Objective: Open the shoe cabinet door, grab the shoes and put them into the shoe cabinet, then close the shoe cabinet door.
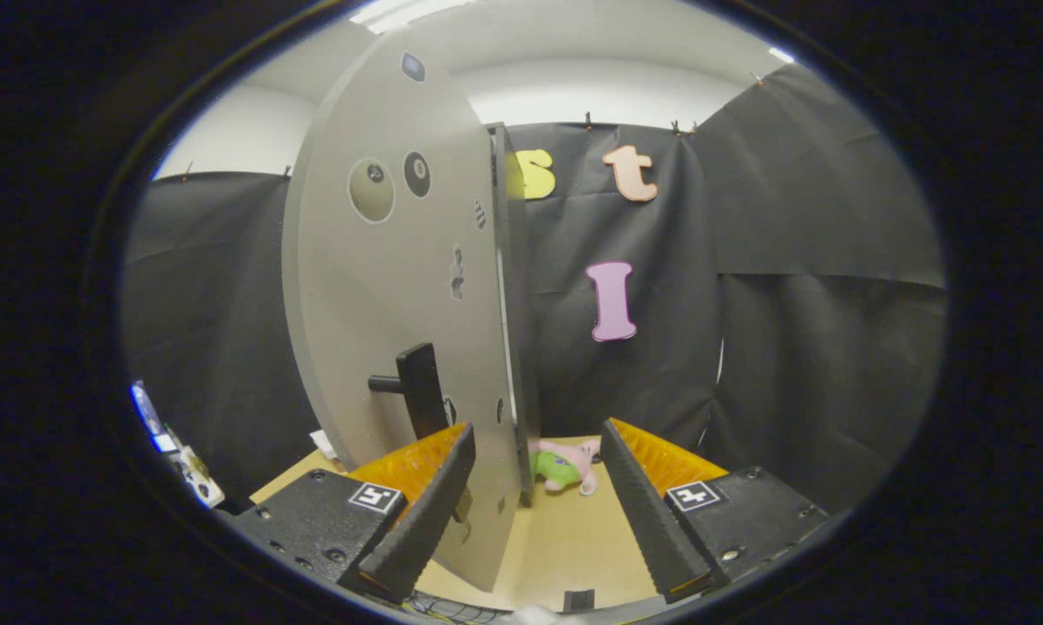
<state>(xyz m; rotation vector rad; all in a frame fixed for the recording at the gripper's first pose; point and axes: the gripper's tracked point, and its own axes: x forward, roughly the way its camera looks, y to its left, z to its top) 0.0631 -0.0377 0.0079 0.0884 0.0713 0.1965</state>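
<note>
Fingers of the gripper (534,451) stand spread wide, holding nothing, and the free edge of the cabinet door (400,286) reaches into the gap between them, closer to the left finger than the right. The door is a pale grey panel seen nearly edge-on, swung partway from the cabinet body (506,260), whose thin front edge rises just behind it. One dark handle (417,389) juts from the door's face just above the left fingertip; whether that finger touches the door cannot be told.

Beyond the fingers, on the wooden table (556,547), lies one small plush toy (565,464), pink and green, near the foot of the cabinet. I see no shoes ahead of the jaws.

My reading is that the door is being swung, though opening or closing cannot be settled from here. To do it well, I would keep the panel's edge centred in the gap, or close on the handle, and follow the door's arc round its hinge rather than push straight, so the light cabinet does not slide on the table. The toy lies close to the door's foot and could snag.

Counted: one door, one handle, one toy, a few round stickers (371,189) high on the door's face.
</note>
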